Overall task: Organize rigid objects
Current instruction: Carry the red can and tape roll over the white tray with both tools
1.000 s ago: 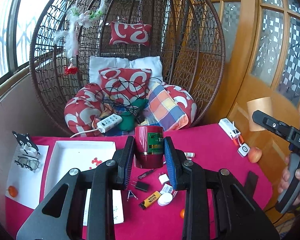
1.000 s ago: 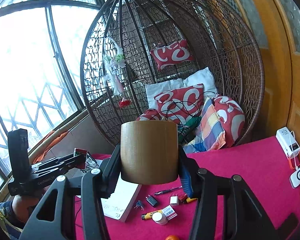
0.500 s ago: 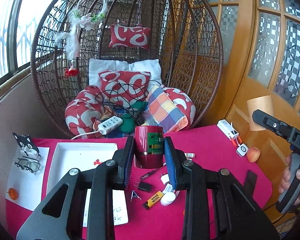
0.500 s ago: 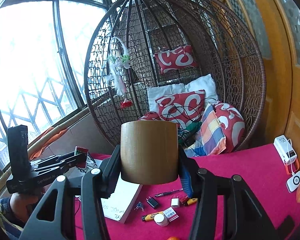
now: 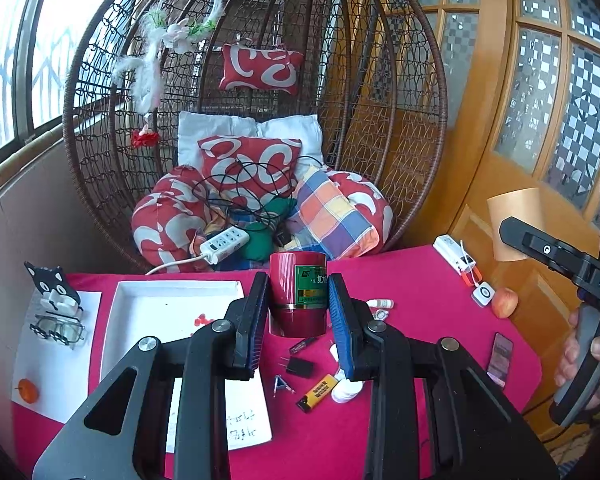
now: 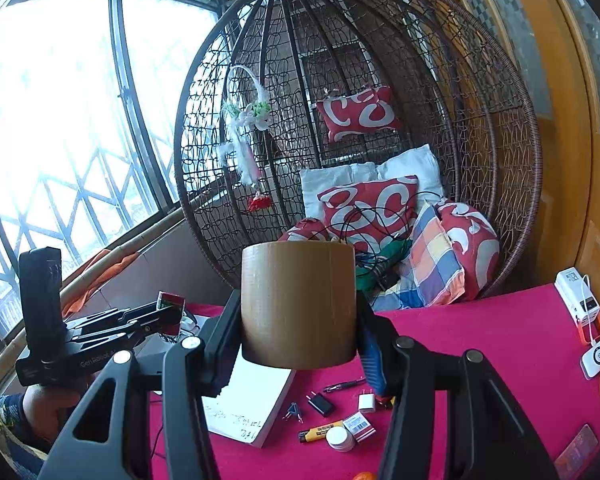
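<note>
My left gripper (image 5: 298, 320) is shut on a red tin can (image 5: 298, 294) with a green label and holds it above the pink table (image 5: 420, 280). My right gripper (image 6: 298, 344) is shut on a roll of brown tape (image 6: 298, 304), held high over the table; the roll also shows at the right in the left wrist view (image 5: 516, 224). The left gripper with the red can shows at the left of the right wrist view (image 6: 168, 312). Small loose items lie below: a black plug (image 5: 298, 366), a yellow lighter (image 5: 318, 392), a white round lid (image 5: 346, 390).
A white tray (image 5: 148, 312) stands at the left of the table, with a notepad (image 5: 240, 420) before it. Glasses on a cat stand (image 5: 56, 308), an orange (image 5: 28, 390), an apple (image 5: 504, 302), a power bank (image 5: 456, 260) and a phone (image 5: 500, 358) lie around. A wicker hanging chair (image 5: 260, 120) stands behind.
Both grippers have risen slightly with their loads still gripped; the table items have slid lower in both views. Neither gripper opened.
</note>
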Motion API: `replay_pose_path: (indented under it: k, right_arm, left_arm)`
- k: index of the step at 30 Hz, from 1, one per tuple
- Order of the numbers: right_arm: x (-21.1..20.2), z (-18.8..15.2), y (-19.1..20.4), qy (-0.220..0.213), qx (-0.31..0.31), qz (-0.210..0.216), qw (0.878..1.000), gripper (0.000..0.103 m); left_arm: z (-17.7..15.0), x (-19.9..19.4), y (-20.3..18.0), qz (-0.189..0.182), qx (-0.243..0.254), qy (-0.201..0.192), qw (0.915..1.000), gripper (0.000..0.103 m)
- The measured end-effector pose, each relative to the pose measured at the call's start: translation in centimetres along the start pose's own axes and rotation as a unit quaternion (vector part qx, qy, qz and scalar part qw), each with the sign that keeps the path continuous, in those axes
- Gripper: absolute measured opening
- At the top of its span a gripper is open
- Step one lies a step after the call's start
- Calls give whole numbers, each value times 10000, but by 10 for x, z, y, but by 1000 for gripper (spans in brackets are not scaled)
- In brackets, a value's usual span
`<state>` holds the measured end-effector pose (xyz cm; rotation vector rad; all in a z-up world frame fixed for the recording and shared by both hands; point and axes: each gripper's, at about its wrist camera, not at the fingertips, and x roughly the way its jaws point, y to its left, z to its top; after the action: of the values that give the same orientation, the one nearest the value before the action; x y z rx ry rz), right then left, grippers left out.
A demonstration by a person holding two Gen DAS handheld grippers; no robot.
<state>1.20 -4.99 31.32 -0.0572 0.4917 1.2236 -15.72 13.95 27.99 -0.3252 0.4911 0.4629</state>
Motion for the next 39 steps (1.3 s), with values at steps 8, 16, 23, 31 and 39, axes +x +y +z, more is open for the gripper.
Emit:
replay_pose_path:
  k: [8, 16, 23, 31, 39]
  right_arm:
    - [22, -4, 23, 164, 21, 181, 9997, 51]
    - [50, -11, 54, 340, -33, 401, 9986, 51]
    - [73, -18, 76, 484, 16, 445, 9978, 51]
    - [93, -27, 91, 651, 111, 362, 9972, 51]
    - [112, -30, 96, 843, 140, 242, 9960, 51]
  left_arm:
    - [-6, -11, 31, 112, -136, 63, 9998, 29]
    - [-15, -20, 71, 288, -278, 124, 9991, 29]
    - [-21, -20, 103, 307, -344, 241, 9986, 29]
    - [-28, -13, 131, 222, -397, 395, 9982, 29]
    - [-27, 2, 150, 174, -401, 509, 9977, 29]
